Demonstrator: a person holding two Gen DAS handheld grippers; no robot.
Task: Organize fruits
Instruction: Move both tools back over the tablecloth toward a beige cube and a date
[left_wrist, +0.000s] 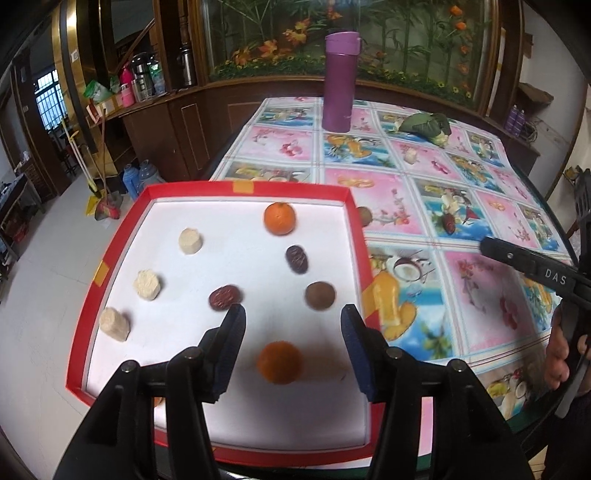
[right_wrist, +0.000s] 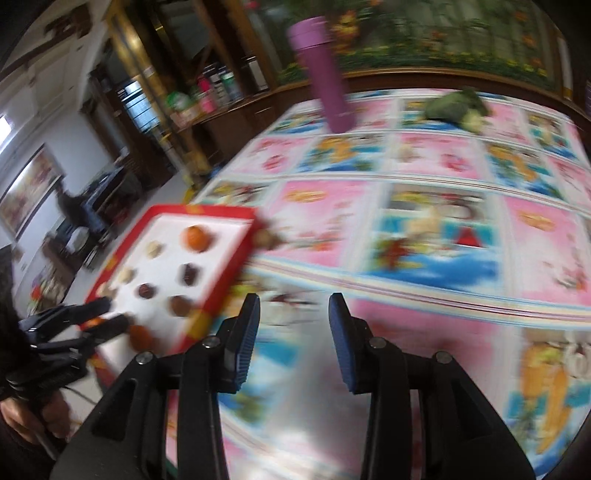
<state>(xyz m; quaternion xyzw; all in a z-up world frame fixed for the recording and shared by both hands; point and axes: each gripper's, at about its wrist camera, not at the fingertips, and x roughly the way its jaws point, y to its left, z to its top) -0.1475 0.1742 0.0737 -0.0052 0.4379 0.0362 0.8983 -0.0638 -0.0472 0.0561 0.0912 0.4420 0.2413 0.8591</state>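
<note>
- In your left wrist view, three pale cream cylindrical pieces (left_wrist: 147, 285) are lying in a diagonal row along the 9 o'clock side of the shallow red-rimmed tray with a white floor (left_wrist: 110, 254).
- Two dark maroon wrinkled dates (left_wrist: 225, 297) are sitting near the tray's middle, and a round brown fruit (left_wrist: 320, 295) is lying at their 3 o'clock.
- A bright orange mandarin (left_wrist: 279, 218) is resting toward the tray's 12 o'clock edge.
- Your left gripper (left_wrist: 293, 334) is hovering over the tray with its jaws parted and nothing pressed between the blue pads; a blurred orange fruit (left_wrist: 279, 363) is lying on the tray floor below the gap, toward 6 o'clock.
- Just outside the tray's 3 o'clock rim, a small brown round fruit (left_wrist: 364, 215) is sitting on the colourful fruit-print tablecloth (left_wrist: 480, 280), and a dark red date (left_wrist: 448, 224) is lying further toward 3 o'clock.
- A tall purple cylindrical flask (left_wrist: 339, 82) is standing upright at 12 o'clock, with a green leafy vegetable (left_wrist: 424, 125) toward 1 o'clock.
- Your right gripper (right_wrist: 293, 341) is hanging over bare tablecloth, jaws partly open and gripping nothing; this view is blurred.
</note>
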